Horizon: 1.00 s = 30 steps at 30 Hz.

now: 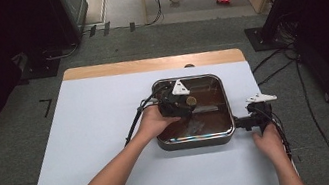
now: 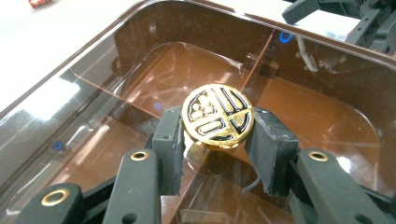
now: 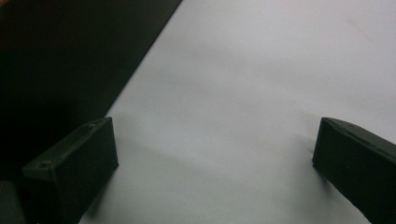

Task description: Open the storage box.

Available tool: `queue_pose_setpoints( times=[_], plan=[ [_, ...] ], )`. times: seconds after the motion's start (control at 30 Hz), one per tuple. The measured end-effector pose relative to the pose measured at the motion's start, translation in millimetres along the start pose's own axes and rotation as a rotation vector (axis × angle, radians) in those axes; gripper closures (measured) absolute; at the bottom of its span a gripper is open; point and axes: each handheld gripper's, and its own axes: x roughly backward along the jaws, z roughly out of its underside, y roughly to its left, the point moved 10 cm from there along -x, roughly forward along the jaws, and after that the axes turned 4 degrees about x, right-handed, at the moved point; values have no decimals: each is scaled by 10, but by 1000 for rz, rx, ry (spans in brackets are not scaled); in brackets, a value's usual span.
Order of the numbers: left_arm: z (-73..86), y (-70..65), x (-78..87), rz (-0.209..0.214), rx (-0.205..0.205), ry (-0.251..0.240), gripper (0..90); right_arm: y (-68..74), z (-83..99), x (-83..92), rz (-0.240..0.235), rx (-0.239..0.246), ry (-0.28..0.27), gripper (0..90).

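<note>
A square brown see-through box (image 1: 196, 140) stands on the white table, its lid (image 2: 327, 116) carrying a round gold knob (image 2: 218, 116) with black markings. My left gripper (image 2: 217, 140) comes in over the box (image 1: 177, 103) and is shut on that knob (image 1: 191, 101), one pad pressing each side. My right gripper (image 1: 246, 120) rests low on the table at the box's near right corner. Its jaws stand wide apart (image 3: 215, 154) with bare table between them, and the box's dark wall (image 3: 70, 56) lies just to their left.
The white table top (image 1: 100, 144) has free room left of the box and along the near edge. A wooden strip (image 1: 148, 65) runs along the far edge. Cables trail from both grippers. Dark stands and floor cables surround the table.
</note>
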Motion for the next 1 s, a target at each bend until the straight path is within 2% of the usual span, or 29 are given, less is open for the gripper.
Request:
queue_pose_setpoints(
  times=[0.07,0.27,0.47,0.73,0.9,1.0],
  plan=[
    [-3,5,4,14,20,-2,587,0,0,0,0,0,0,0],
    [-23,-5,41,1,3,5,589,3,1,1,0,-3,2,0],
    [-133,19,194,15,27,-44,590,2,1,0,0,-2,1,0],
    [-375,74,617,-8,22,-135,590,3,0,0,-1,-4,1,0],
    [-505,136,969,-45,9,-188,590,1,-2,-1,0,-3,-1,0],
    [-543,201,1159,-64,17,-213,590,1,-2,0,0,-3,-1,0]
  ],
)
